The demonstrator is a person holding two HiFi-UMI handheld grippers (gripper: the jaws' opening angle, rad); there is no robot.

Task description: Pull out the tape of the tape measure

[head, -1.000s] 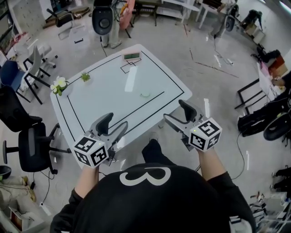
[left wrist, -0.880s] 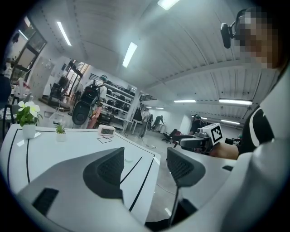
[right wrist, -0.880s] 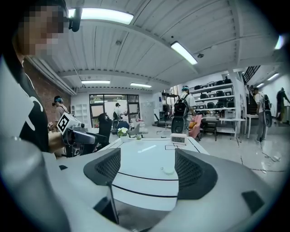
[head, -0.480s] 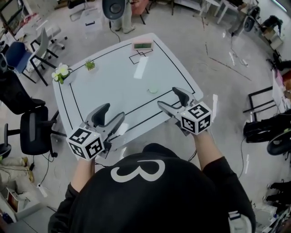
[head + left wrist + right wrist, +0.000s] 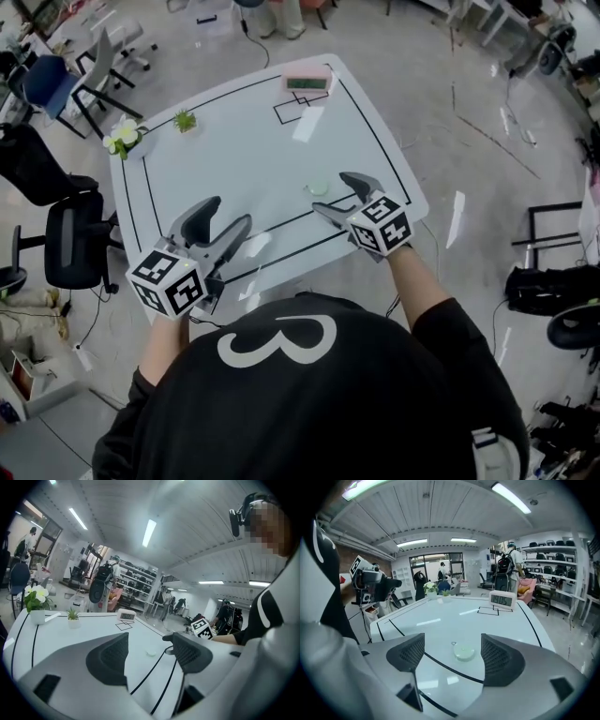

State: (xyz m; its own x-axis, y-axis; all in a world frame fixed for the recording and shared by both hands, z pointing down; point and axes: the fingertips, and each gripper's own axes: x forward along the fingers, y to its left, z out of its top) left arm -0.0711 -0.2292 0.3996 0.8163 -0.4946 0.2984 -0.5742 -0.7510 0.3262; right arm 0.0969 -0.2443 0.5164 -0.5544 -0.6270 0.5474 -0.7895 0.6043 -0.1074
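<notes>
- Chair (image 5: 67, 251): black, on the floor left of the table.
- Table (image 5: 234, 155): white top with a black border line and a black double line (image 5: 281, 228) across the near part.
- Flowers (image 5: 122, 137): white, in a small pot at the table's far left corner.
- Plant (image 5: 185, 120): small and green, just right of the flowers, on the far edge.
- Left gripper (image 5: 228, 214): held over the table's near left part and tilted toward the centre. Its view shows the jaws spread wide with nothing between them but the table top beyond. Marker cube (image 5: 167, 279) sits at its rear, over the near edge.
- Person (image 5: 300, 394): black shirt, seen from above at the near edge, one gripper in each hand.
- Tape measure (image 5: 319, 188): small, round, pale green disc lying flat on the table right of centre, just beyond the double line. No tape can be seen drawn out. It sits just in front of the right gripper's tips, touching neither jaw.
- Clock (image 5: 308, 83): white, digital, standing at the far edge, with a black outlined rectangle (image 5: 298, 111) on the table top just in front of it.
- Right gripper (image 5: 452, 643): low over the near right part of the table, jaws spread apart and empty. In its view the tape measure lies in the gap ahead. Marker cube (image 5: 380, 225) is at its rear.
</notes>
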